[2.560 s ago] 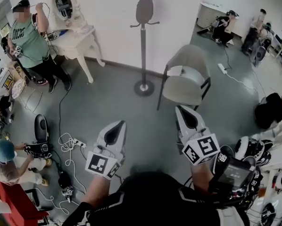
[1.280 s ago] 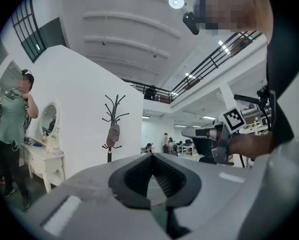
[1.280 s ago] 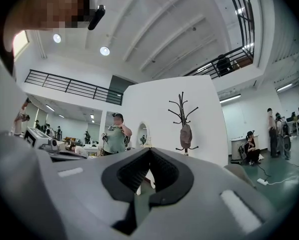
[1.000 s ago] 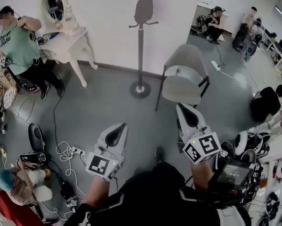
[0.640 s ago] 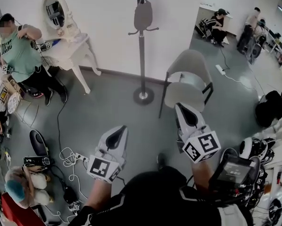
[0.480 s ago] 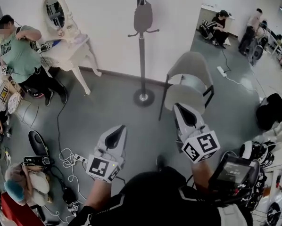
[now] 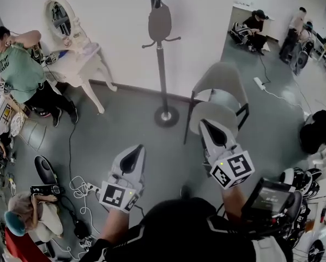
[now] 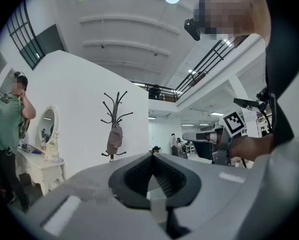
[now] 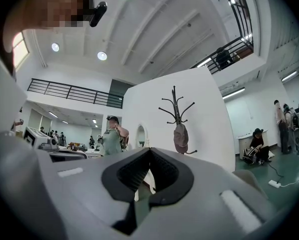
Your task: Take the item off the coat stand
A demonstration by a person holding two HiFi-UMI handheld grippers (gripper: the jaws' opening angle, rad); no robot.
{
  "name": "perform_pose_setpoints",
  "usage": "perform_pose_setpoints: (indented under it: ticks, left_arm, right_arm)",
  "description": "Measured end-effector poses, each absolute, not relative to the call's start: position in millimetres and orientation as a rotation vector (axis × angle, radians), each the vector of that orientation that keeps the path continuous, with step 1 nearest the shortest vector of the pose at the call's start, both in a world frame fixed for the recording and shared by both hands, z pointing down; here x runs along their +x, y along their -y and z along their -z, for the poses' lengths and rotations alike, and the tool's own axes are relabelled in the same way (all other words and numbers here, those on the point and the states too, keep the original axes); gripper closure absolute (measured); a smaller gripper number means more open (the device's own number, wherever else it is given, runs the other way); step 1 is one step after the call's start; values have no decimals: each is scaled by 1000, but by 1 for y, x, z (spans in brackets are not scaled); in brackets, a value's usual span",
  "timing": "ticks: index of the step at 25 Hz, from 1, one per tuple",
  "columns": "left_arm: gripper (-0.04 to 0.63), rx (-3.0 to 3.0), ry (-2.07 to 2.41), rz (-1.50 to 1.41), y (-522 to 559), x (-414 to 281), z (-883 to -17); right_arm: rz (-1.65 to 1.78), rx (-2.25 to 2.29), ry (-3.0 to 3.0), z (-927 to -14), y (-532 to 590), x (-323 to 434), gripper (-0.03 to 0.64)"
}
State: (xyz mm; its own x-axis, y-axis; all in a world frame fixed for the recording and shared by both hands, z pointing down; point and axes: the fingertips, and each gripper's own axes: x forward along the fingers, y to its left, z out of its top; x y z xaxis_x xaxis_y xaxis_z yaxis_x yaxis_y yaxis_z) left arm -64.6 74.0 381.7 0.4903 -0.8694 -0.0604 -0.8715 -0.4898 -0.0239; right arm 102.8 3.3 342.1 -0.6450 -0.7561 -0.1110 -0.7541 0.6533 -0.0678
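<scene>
- The left gripper and right gripper sat low in the centre of the head view, jaws closed together, holding nothing
- A grey cap hung on the coat stand at upper centre, well apart from both
- A grey chair stood just right of the stand

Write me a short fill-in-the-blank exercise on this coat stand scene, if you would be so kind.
1. The cap hangs on the coat stand in front of a ___ wall.
2. In the head view, the chair stands to the stand's ___.
3. The left gripper and right gripper both have their jaws ___ and hold nothing.

Missing words: white; right; shut
</scene>
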Motion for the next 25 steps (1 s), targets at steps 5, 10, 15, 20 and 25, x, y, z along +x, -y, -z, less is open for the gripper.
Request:
perform_pose_setpoints:
  ticks: [5,10,15,20,25]
  left_arm:
    - [604,-2680,-1574,-62,-48,-50,-386]
    - [604,-2666,-1621,-68,-27,-39,-388]
    - [604,-2644,-1645,-66,-10,-25,-385]
    - [604,-2631,-1671,-37,1,-14,-385]
    - [604,-2634,-1672,-17,12,-7,-384]
  right_arm:
    - [17,-1249,-2744,-342,20,118,607]
    - [-82,-1227,-2778,-340,37,126,607]
    - [-38,-1184,-2777,-343,59,140,607]
    - [-26,-1164,-2767,-341,76,157,607]
    - [0,-1170,-2742,-339,89,168,607]
